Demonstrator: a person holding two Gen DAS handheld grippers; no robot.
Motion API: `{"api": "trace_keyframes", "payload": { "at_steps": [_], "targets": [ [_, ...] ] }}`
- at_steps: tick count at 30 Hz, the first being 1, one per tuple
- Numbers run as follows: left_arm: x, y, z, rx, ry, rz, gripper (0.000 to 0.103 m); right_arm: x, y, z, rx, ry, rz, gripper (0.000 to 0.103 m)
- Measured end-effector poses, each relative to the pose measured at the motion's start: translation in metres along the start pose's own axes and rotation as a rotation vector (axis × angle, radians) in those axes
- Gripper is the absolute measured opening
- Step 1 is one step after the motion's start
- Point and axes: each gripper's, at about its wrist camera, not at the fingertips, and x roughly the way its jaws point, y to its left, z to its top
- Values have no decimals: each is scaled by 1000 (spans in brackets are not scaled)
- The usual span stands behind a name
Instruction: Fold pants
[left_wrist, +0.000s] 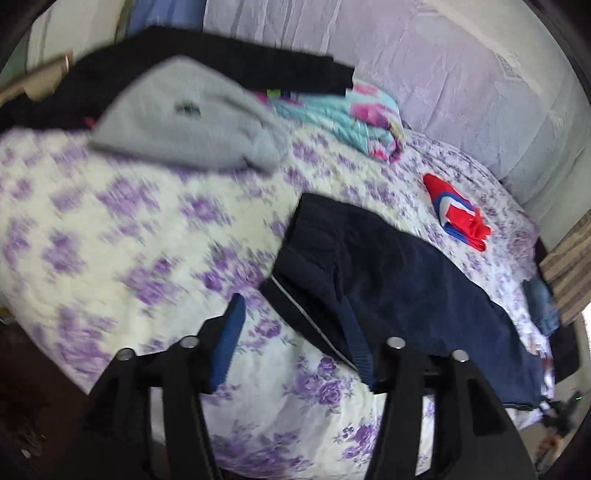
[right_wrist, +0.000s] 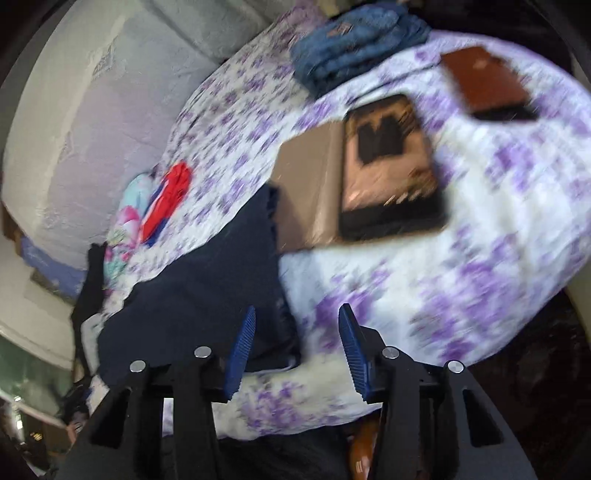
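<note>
The navy pants (left_wrist: 388, 273) lie loosely bunched on the bed (left_wrist: 129, 221), folding apparently barely begun, with both the left gripper (left_wrist: 303, 332) and right gripper (right_wrist: 297, 347) spread and empty.

On your left, a wide stretch of the floral bedspread (left_wrist: 122, 221) lies bare, with free passage between the grey garment (left_wrist: 184, 122) near the far edge and the navy pants (left_wrist: 388, 280). Beyond the pants, a small red and blue cloth (left_wrist: 458, 214) sits apart. On your right, a tablet in a tan case (right_wrist: 373, 170), stacked jeans (right_wrist: 354, 48) and a brown phone (right_wrist: 484, 81) block the far side; the near bedspread is open.
</note>
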Motion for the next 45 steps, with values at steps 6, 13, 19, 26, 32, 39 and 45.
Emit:
{"api": "trace_keyframes", "payload": {
  "at_steps": [6, 13, 19, 26, 32, 39, 45],
  "targets": [
    [-2, -113, -3, 256, 10, -234, 64, 0, 75, 33, -179, 8, 266, 48],
    [74, -231, -73, 627, 149, -210, 64, 122, 253, 40, -440, 373, 510, 49],
    [99, -216, -109, 538, 162, -160, 64, 229, 372, 24, -536, 608, 533, 60],
    [81, -197, -128, 442, 124, -234, 67, 315, 416, -2, -499, 870, 511, 63],
    [80, -195, -129, 430, 114, -265, 67, 331, 426, -3, -576, 848, 460, 64],
    [82, -197, -131, 416, 113, -277, 73, 353, 440, -36, -595, 1027, 530, 65],
    [84, -201, -134, 428, 108, -257, 75, 370, 435, 12, -437, 724, 488, 65]
  ]
}}
